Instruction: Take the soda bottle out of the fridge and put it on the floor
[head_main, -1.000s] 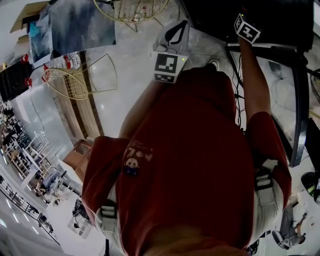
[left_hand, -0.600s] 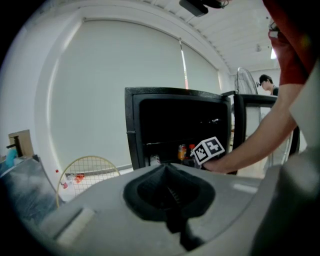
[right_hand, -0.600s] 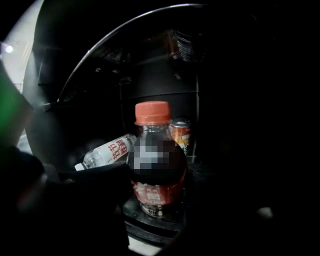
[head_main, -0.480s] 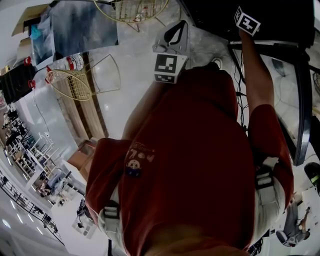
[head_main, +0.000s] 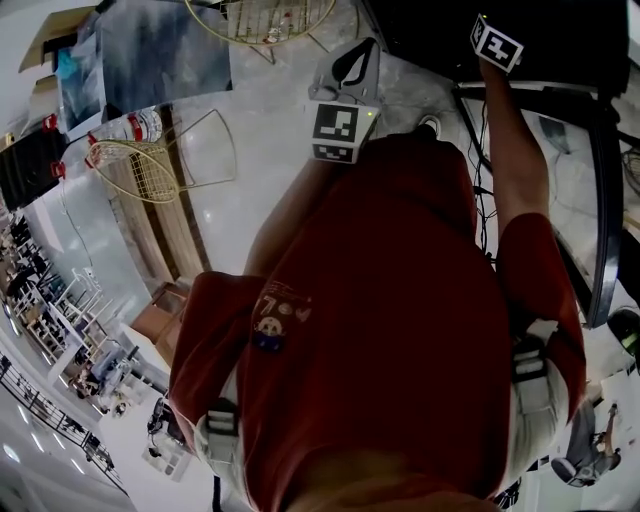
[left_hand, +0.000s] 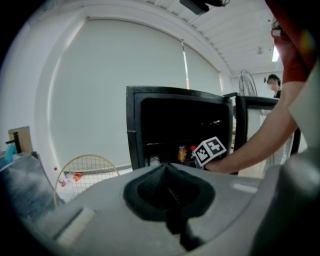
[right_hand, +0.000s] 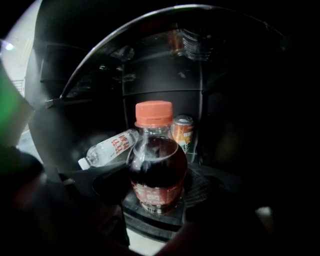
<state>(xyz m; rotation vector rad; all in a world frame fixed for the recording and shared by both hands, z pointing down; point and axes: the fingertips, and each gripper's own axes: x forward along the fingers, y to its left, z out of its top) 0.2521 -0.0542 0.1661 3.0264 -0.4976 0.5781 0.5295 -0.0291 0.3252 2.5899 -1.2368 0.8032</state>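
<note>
The soda bottle (right_hand: 157, 170), dark cola with an orange cap and red label, stands upright on a shelf inside the black fridge (left_hand: 135, 125). My right gripper (right_hand: 156, 181) reaches into the fridge; its jaws have just been closing and now press on both sides of the bottle's lower body. In the head view only its marker cube (head_main: 497, 44) shows at the fridge opening. My left gripper (head_main: 350, 68) hangs outside, in front of the fridge, shut with nothing in it (left_hand: 165, 167).
A clear water bottle (right_hand: 107, 149) lies on its side behind the soda, and an orange can (right_hand: 183, 131) stands just behind it. The fridge door (head_main: 600, 220) is swung open at the right. A wire-frame chair (head_main: 140, 165) stands on the pale floor to the left.
</note>
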